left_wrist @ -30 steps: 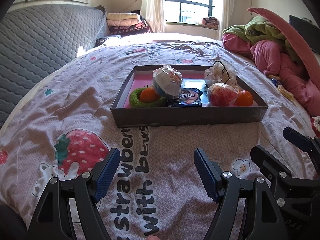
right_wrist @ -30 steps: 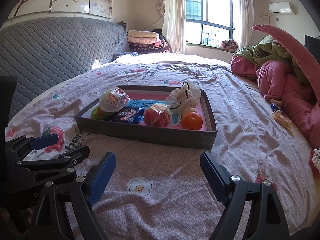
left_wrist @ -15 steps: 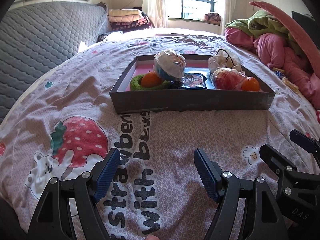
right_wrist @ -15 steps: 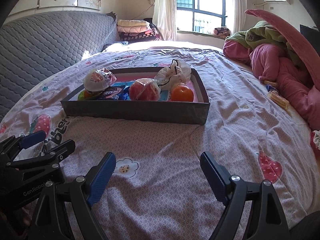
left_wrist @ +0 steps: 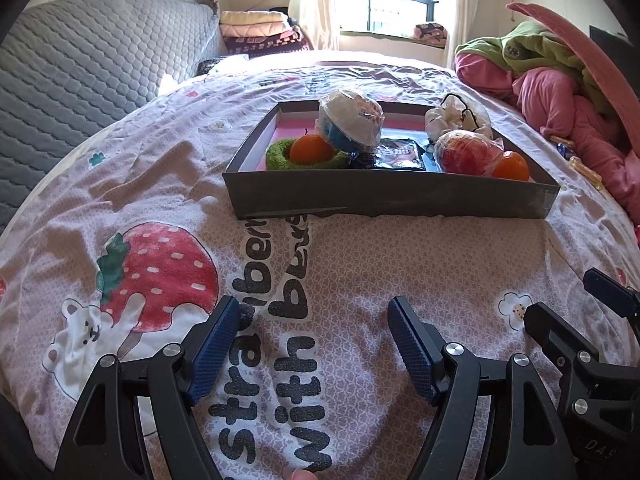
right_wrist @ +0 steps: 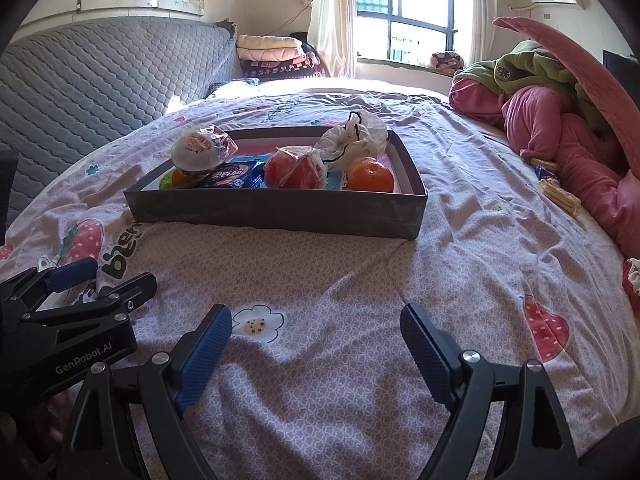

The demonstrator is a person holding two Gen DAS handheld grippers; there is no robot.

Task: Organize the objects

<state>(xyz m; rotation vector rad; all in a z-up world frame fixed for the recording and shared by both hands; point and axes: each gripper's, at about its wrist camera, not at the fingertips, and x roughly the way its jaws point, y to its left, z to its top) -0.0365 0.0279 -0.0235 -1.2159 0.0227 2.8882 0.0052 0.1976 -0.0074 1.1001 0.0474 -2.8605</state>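
A grey cardboard tray [left_wrist: 384,196] [right_wrist: 276,210] sits on the bed. It holds a wrapped white-and-blue bowl [left_wrist: 350,120] [right_wrist: 200,148], an orange [left_wrist: 310,148] in a green ring [left_wrist: 280,156], a dark snack packet [left_wrist: 396,154] [right_wrist: 230,174], a wrapped red fruit [left_wrist: 466,152] [right_wrist: 294,168], a second orange [left_wrist: 512,166] [right_wrist: 370,176] and a white bag [left_wrist: 456,114] [right_wrist: 352,140]. My left gripper [left_wrist: 312,320] and right gripper [right_wrist: 316,330] are open and empty, side by side above the sheet, short of the tray.
The bed has a strawberry-print sheet [left_wrist: 160,272]. A pile of pink and green bedding [right_wrist: 560,120] lies at the right, with snack packets [right_wrist: 558,196] beside it. A grey padded headboard [left_wrist: 80,72] is at the left. A window [right_wrist: 400,20] is at the back.
Both grippers have dropped lower and pulled back from the tray, then steadied. Both stayed open and empty. The things in the tray have not moved.
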